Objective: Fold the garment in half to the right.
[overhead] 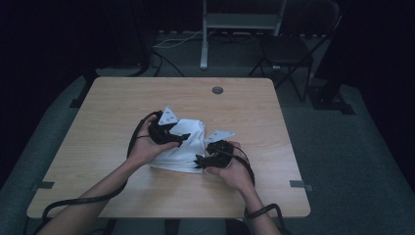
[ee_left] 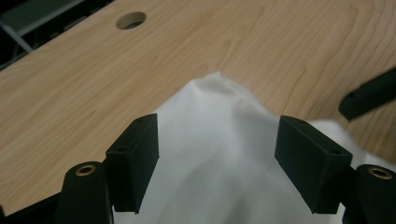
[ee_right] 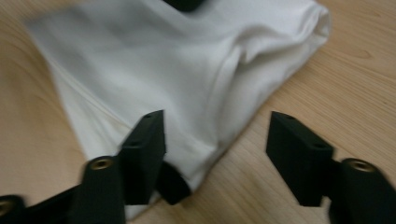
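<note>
White cloth [overhead: 183,144] partly hidden under left gripper [overhead: 172,134]; near edge blurred.

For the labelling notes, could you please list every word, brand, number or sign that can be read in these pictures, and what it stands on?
None: no readable text in any view.
White cloth: plain, no print or tag showing.
Wooden table: bare wood grain and a round hole, no markings.
Grey plates on the left tool and right tool: small holes, no lettering.

The cloth [ee_right: 187,65] is blurred at its left side in the right gripper view, its near part cut off at the bottom edge of the left gripper view
</note>
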